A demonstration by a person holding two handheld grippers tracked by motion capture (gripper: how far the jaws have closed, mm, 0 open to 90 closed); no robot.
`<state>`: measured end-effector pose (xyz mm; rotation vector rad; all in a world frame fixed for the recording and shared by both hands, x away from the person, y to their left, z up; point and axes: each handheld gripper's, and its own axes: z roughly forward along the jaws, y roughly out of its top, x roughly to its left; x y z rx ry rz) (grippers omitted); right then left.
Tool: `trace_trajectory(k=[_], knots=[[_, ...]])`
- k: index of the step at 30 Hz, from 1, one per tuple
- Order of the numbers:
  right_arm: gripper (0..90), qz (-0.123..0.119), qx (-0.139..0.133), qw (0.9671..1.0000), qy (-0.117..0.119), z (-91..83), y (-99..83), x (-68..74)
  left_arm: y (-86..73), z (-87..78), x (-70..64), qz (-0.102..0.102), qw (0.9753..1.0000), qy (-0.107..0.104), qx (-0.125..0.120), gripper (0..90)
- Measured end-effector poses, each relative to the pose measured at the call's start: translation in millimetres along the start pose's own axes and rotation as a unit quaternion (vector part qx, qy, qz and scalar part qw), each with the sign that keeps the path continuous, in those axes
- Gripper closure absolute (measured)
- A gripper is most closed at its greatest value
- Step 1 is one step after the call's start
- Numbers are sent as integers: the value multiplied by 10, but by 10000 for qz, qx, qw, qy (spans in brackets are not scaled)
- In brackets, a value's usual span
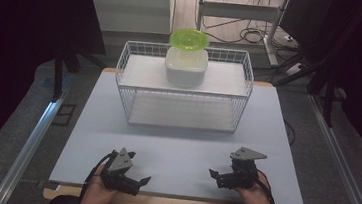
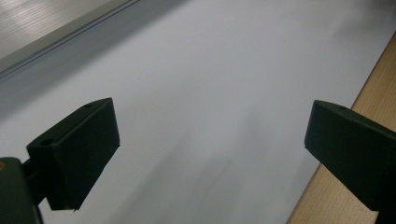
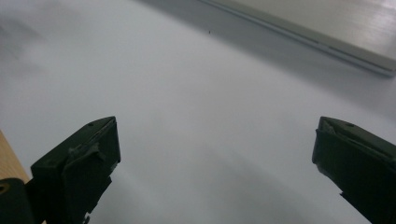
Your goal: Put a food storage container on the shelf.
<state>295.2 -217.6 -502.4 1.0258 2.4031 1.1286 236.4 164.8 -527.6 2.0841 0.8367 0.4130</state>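
Held both grippers, left [image 1: 142, 181] and right [image 1: 213, 174], wide open and empty, box [image 1: 186, 66] well ahead on rack [image 1: 126, 71].

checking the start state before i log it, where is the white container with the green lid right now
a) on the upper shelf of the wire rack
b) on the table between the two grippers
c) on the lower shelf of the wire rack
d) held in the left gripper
a: in the high view the white container with the green lid sits on the upper shelf of the wire rack, far from both grippers.
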Motion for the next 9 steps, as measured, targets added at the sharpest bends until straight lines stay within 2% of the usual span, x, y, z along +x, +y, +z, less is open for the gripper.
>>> trace_trajectory(k=[9], knots=[[12,71,254,9996,-29,51,-81,-34,-1,4,10,-32,10000,26,28,29]])
